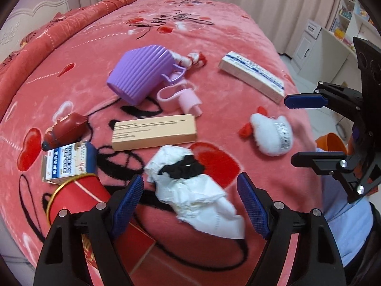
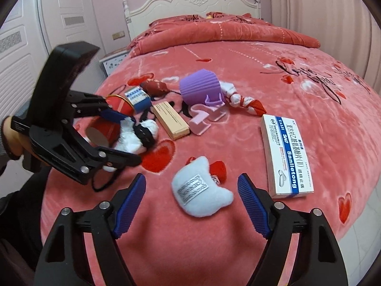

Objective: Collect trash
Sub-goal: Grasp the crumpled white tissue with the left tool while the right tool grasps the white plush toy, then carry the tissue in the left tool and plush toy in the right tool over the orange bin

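Note:
A crumpled white tissue point(image 1: 193, 190) with a black scrap on it lies on the pink bed blanket. My left gripper point(image 1: 190, 202) is open, its blue pads on either side of the tissue, not touching it. In the right wrist view the tissue point(image 2: 133, 135) lies between the left gripper's fingers point(image 2: 114, 115). My right gripper point(image 2: 191, 205) is open and empty, hovering over a white plush toy point(image 2: 202, 195). It also shows in the left wrist view point(image 1: 307, 131), beside the same plush toy point(image 1: 271, 133).
On the blanket lie a purple ribbed cup point(image 1: 140, 74), a pink clip point(image 1: 181, 95), a beige box point(image 1: 154, 131), a white-blue medicine box point(image 1: 252, 75), a small blue box point(image 1: 69, 159), a red tube point(image 1: 78, 197), a red pouch point(image 1: 64, 128) and a red-white cloth point(image 2: 240, 100). An orange bin point(image 1: 331, 143) stands off the bed's right edge.

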Demonstrator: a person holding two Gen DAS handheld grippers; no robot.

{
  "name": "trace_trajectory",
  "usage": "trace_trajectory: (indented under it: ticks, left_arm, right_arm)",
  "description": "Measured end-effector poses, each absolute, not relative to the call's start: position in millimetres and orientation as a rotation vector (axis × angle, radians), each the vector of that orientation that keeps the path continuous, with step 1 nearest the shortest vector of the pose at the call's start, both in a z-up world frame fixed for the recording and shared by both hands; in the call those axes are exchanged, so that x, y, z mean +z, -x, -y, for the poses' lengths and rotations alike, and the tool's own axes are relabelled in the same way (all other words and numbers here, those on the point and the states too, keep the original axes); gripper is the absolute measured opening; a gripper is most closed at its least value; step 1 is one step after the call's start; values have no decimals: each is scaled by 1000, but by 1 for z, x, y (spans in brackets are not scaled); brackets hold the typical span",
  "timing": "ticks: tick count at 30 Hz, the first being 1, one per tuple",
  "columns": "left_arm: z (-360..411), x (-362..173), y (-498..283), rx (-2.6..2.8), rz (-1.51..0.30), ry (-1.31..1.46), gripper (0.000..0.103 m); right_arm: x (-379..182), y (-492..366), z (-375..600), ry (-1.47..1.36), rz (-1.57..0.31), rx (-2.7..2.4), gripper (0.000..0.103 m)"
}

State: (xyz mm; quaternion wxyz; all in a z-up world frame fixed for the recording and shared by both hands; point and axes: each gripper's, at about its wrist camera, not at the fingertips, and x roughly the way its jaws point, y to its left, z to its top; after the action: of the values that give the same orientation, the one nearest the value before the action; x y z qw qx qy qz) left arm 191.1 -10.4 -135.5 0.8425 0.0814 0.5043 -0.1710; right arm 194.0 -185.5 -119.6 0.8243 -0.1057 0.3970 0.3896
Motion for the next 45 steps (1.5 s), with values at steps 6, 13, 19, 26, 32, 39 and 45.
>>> trace_trajectory:
  ticks: [6, 13, 19, 26, 32, 39, 45]
  left_arm:
    - [6, -146, -199, -366, -1095, -189, 81]
    - [12, -155, -207, -386, -1088, -194, 54]
    - [7, -160, -208, -382, -1098, -135, 46]
    - [8, -151, -197, -413, -1095, -118, 45]
    - [25, -123, -171, -464, -1036, -132, 45]
    - [48, -84, -128, -529, -965, -146, 45]
    - [69, -60, -88, -586, -913, -174, 45]
  right_arm:
    - [-138, -205, 173, 296, -870, 835, 58]
    - [-154, -209, 168, 303, -893, 841, 50]
    - [-159, -211, 166, 301, -893, 833, 47]
    - [-144, -204, 174, 257, -892, 834, 41]
    - [-116, -181, 197, 184, -875, 839, 41]
    - [-71, -128, 230, 110, -831, 843, 41]
    - [-42, -72, 255, 84, -801, 834, 41]
